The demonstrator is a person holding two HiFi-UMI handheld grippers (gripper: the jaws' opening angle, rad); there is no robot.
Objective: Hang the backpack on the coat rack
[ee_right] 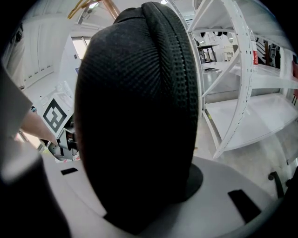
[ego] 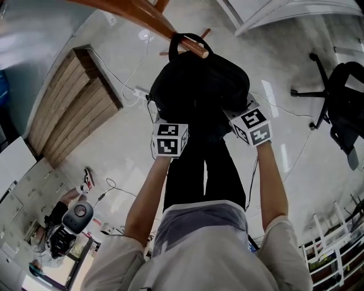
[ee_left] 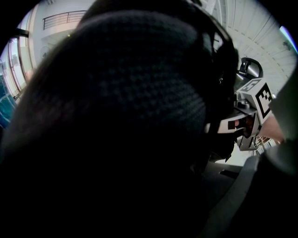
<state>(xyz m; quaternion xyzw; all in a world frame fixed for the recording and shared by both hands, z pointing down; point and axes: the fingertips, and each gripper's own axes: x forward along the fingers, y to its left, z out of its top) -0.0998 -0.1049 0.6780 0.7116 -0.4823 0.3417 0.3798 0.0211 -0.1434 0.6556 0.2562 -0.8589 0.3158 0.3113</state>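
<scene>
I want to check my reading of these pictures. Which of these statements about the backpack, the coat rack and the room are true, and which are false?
1. The handle of the backpack is around a wooden peg of the coat rack. True.
2. The backpack is red. False: it is black.
3. The right gripper has the backpack between its jaws. True.
4. The office chair stands at the left of the head view. False: it stands at the right.
</scene>
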